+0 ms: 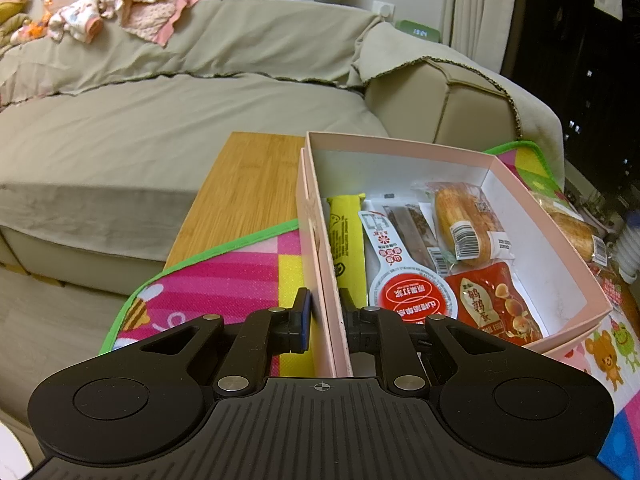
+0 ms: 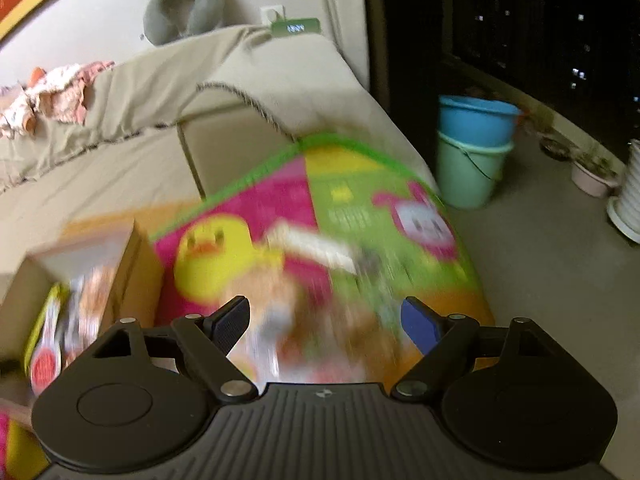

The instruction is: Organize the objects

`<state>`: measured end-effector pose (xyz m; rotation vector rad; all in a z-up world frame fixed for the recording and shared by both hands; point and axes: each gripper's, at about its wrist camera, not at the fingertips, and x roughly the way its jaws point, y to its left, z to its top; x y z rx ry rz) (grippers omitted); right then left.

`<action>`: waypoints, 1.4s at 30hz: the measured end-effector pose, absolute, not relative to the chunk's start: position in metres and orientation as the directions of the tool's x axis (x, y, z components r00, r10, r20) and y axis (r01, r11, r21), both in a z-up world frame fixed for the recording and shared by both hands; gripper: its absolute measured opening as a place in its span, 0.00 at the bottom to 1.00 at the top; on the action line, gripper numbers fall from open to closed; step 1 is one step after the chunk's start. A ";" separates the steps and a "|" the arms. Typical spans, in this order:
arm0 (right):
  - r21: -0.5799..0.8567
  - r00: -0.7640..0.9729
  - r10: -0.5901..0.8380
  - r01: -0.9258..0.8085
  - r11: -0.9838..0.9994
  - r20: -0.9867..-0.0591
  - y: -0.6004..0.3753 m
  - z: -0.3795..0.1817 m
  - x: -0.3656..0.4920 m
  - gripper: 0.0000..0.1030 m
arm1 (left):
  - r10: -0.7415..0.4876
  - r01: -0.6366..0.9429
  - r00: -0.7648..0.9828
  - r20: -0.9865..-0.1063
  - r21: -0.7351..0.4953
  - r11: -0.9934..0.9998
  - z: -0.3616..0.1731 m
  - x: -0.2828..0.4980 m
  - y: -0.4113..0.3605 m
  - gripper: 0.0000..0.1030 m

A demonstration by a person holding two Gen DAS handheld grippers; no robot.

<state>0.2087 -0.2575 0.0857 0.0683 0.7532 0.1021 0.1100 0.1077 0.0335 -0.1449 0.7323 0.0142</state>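
Observation:
A pink cardboard box sits on a colourful play mat. It holds a yellow packet, a red-and-white packet, a wrapped bread and a red quail-egg packet. My left gripper is shut on the box's left wall, one finger outside and one inside. Another wrapped bread lies outside the box on the right. In the blurred right wrist view my right gripper stands open above the mat, over smeared snack packets. A white packet lies further ahead, and the box is at the left.
A beige sofa with loose clothes runs behind a wooden table top under the mat. Right of the sofa arm stand two stacked buckets and plant pots on the floor by a dark window.

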 end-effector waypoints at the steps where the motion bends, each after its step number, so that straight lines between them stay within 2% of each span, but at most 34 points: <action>1: 0.093 0.727 0.120 -0.078 0.993 -0.676 -0.256 0.085 0.226 0.81 | -0.037 -0.063 0.743 -0.668 -0.125 0.990 0.034 0.110 0.108 0.15; 5: 0.003 0.679 0.098 -0.139 0.990 -0.727 -0.243 0.067 0.299 0.81 | -0.034 -0.062 0.742 -0.669 -0.120 0.991 0.034 0.111 0.107 0.15; 8: -0.007 0.600 0.114 -0.195 0.981 -0.792 -0.241 0.044 0.334 0.80 | -0.032 -0.064 0.741 -0.670 -0.118 0.991 0.034 0.111 0.107 0.15; 9: 0.015 0.579 0.137 -0.210 0.978 -0.804 -0.241 0.039 0.338 0.76 | -0.030 -0.064 0.741 -0.671 -0.116 0.991 0.034 0.111 0.107 0.15; 11: 0.078 0.550 0.198 -0.234 0.969 -0.811 -0.243 0.036 0.335 0.55 | -0.029 -0.066 0.741 -0.671 -0.116 0.991 0.032 0.112 0.107 0.15; 15: 0.070 0.552 0.207 -0.259 0.963 -0.808 -0.243 0.041 0.306 0.41 | -0.031 -0.066 0.742 -0.670 -0.118 0.991 0.031 0.112 0.107 0.15; 16: 0.076 0.545 0.214 -0.265 0.961 -0.810 -0.244 0.043 0.296 0.33 | -0.031 -0.066 0.742 -0.669 -0.119 0.991 0.031 0.112 0.107 0.15; 19: 0.129 0.510 0.250 -0.260 0.957 -0.823 -0.252 0.045 0.262 0.27 | -0.032 -0.066 0.743 -0.669 -0.120 0.991 0.031 0.112 0.107 0.15; 30: 0.173 0.511 0.279 -0.245 0.954 -0.813 -0.261 0.054 0.124 0.26 | -0.032 -0.067 0.744 -0.667 -0.122 0.990 0.031 0.112 0.107 0.15; 35: 0.117 0.544 0.255 -0.275 0.954 -0.799 -0.253 0.066 0.080 0.26 | -0.033 -0.067 0.745 -0.666 -0.123 0.990 0.031 0.112 0.107 0.15; 39: 0.027 0.557 0.180 -0.271 0.962 -0.811 -0.243 0.058 0.057 0.28 | -0.032 -0.067 0.745 -0.667 -0.122 0.990 0.031 0.112 0.107 0.15; 40: -0.019 0.579 0.140 -0.261 0.965 -0.803 -0.241 0.057 0.051 0.36 | -0.032 -0.067 0.745 -0.667 -0.122 0.990 0.031 0.112 0.107 0.15; 41: -0.060 0.600 0.108 -0.253 0.966 -0.793 -0.238 0.056 0.048 0.51 | -0.031 -0.067 0.744 -0.667 -0.121 0.990 0.031 0.112 0.107 0.15; 42: -0.093 0.622 0.084 -0.246 0.965 -0.778 -0.236 0.056 0.044 0.57 | -0.031 -0.067 0.744 -0.667 -0.120 0.990 0.031 0.112 0.107 0.15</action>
